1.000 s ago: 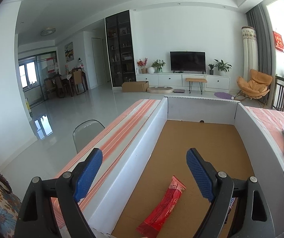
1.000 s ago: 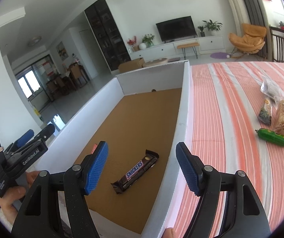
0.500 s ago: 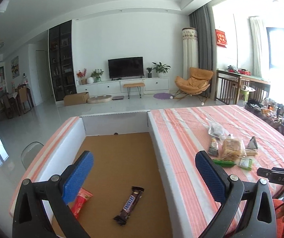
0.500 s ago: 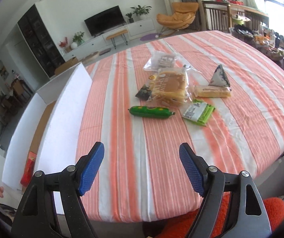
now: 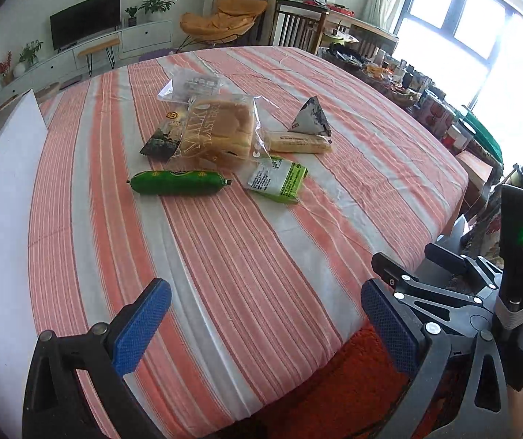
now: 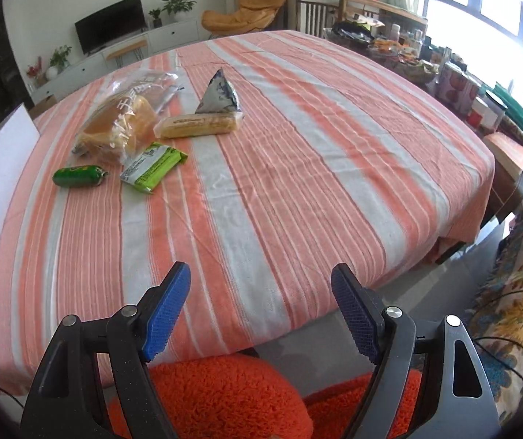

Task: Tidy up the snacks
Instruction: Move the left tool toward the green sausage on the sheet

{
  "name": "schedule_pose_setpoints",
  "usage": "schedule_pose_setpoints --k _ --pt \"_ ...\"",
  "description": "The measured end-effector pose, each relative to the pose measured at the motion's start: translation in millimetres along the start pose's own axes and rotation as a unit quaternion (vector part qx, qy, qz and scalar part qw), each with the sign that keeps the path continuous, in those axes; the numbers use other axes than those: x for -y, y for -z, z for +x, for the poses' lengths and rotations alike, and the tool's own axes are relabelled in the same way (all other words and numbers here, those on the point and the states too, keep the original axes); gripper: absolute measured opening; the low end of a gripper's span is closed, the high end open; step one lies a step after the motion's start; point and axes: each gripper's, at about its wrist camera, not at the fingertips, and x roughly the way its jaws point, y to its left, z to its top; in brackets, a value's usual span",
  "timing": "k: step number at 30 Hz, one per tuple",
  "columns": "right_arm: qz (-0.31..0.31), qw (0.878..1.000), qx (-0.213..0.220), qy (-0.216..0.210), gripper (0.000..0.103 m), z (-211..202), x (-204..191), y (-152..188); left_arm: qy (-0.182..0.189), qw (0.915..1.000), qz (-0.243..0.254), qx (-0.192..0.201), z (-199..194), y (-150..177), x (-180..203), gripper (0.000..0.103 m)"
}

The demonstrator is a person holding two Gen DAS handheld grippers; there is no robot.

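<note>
Several snacks lie on the striped tablecloth (image 5: 261,248): a green sausage (image 5: 177,182), a bag of toast bread (image 5: 217,131), a green-white packet (image 5: 278,180), a long yellow bar (image 5: 298,142), a triangular pack (image 5: 311,117), a dark pouch (image 5: 161,139) and a clear bag (image 5: 194,86). The white box wall (image 5: 2,168) stands at the left. My left gripper (image 5: 265,325) is open and empty over the table's near edge. My right gripper (image 6: 261,311) is open and empty, also at the near edge. The right wrist view shows the sausage (image 6: 76,176), bread (image 6: 119,124) and packet (image 6: 153,166).
An orange fuzzy cushion (image 6: 225,395) lies below the table's near edge. A floral-covered seat (image 6: 521,274) is at the right. A cluttered side table (image 6: 407,55) stands beyond the far right edge. The right gripper's body (image 5: 481,292) shows at the right of the left wrist view.
Both grippers swung right, away from the box with the Snickers bar and red packet, toward the snack pile on the tablecloth. Both stayed open and empty.
</note>
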Motion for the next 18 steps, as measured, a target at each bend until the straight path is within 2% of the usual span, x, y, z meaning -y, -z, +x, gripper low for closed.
schedule_pose_setpoints --k 4,8,10,18 --pt "-0.002 1.0 0.001 -0.012 0.082 6.1 0.4 1.5 -0.038 0.999 -0.001 -0.025 34.5 5.9 -11.3 0.103" --pt "-0.005 1.0 -0.006 -0.024 0.082 11.1 -0.2 0.4 -0.06 0.9974 -0.003 -0.039 56.7 5.7 -18.1 0.103" --pt "-0.01 1.0 -0.005 -0.022 0.082 11.9 -2.2 1.1 -0.073 0.9968 0.007 -0.032 59.4 7.4 -17.9 0.103" --pt "-0.03 1.0 -0.004 -0.006 0.084 13.7 -9.4 3.8 -0.076 0.9971 0.003 0.005 56.4 15.1 -21.2 0.103"
